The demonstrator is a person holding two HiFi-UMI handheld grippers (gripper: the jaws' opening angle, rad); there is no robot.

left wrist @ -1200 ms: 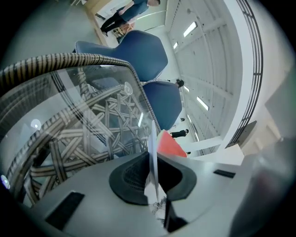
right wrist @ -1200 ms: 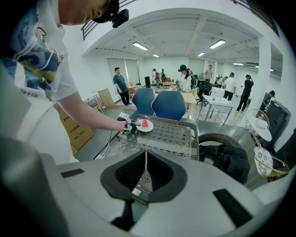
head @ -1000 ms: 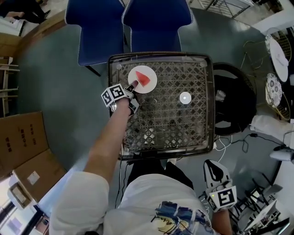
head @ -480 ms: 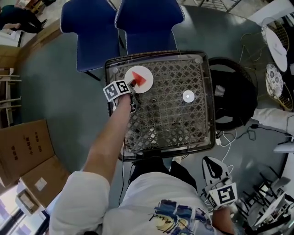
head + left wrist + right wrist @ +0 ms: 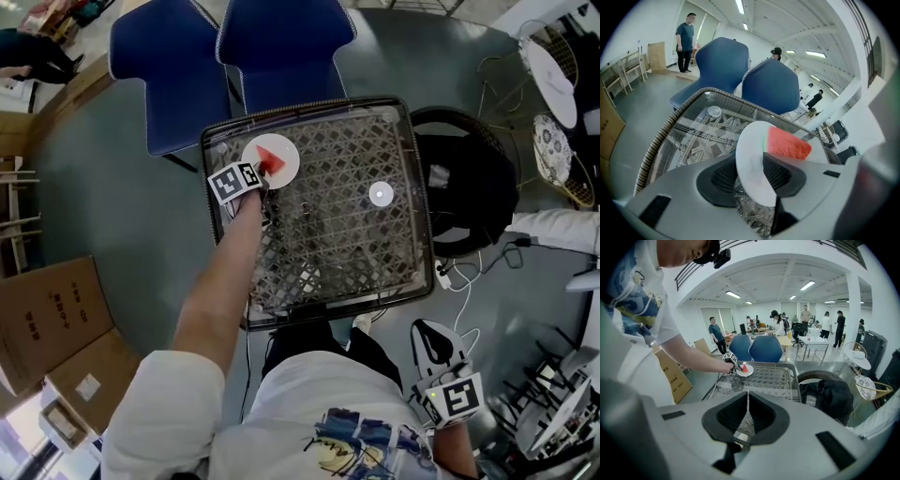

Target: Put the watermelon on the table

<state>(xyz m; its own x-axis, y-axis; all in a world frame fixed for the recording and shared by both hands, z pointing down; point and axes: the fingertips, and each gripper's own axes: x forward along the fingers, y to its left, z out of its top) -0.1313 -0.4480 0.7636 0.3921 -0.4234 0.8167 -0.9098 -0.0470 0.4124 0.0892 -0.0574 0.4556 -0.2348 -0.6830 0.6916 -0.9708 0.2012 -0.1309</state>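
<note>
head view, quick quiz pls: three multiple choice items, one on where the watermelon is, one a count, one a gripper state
1. Where does the red watermelon slice lie? A floor B round white plate C cardboard box
2. How many blue chairs stand behind the glass-topped wicker table? A two B four C none
3. Left gripper jaws? A clamped on the slice B apart round the plate's rim C shut, empty

B: the slice rests on the plate. A: two stand side by side. B: the jaws have just been opening, rim between them.
</note>
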